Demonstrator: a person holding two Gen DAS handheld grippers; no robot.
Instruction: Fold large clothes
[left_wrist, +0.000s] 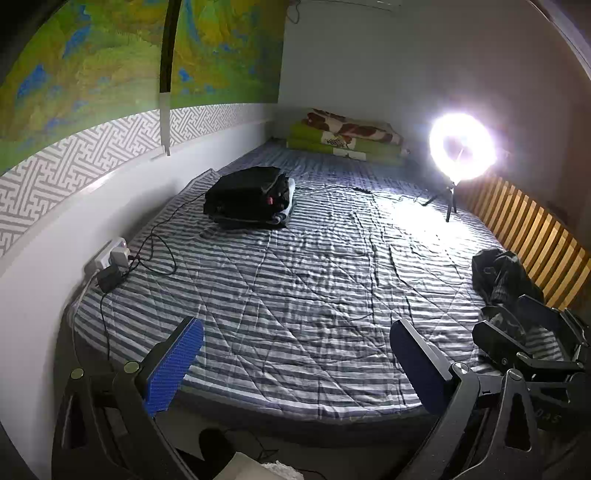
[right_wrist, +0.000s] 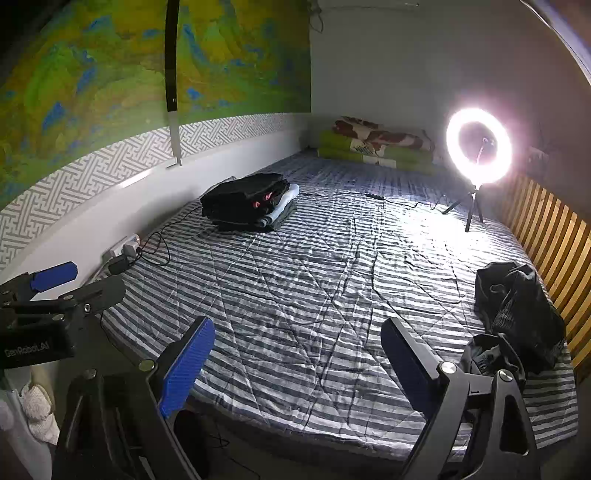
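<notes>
Striped bed (left_wrist: 295, 280), ring light (left_wrist: 462, 147) lit, folded pile (left_wrist: 248, 197) by wall; both hand-held grippers (left_wrist: 295, 373) (right_wrist: 297, 363) apart, empty.

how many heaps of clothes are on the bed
2: a folded stack near the wall on the left, and a crumpled dark garment at the right edge by the wooden slats. Folded bedding lies beyond.

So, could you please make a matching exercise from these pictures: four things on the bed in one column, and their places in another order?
Things:
1. folded clothes stack
2. crumpled dark garment
3. ring light
4. folded blankets

Places:
a. far corner of the bed
b. right edge, near the wooden slats
c. near the left wall, by the power strip
d. far right, on a small tripod

Pairs: 1-c, 2-b, 3-d, 4-a
</notes>
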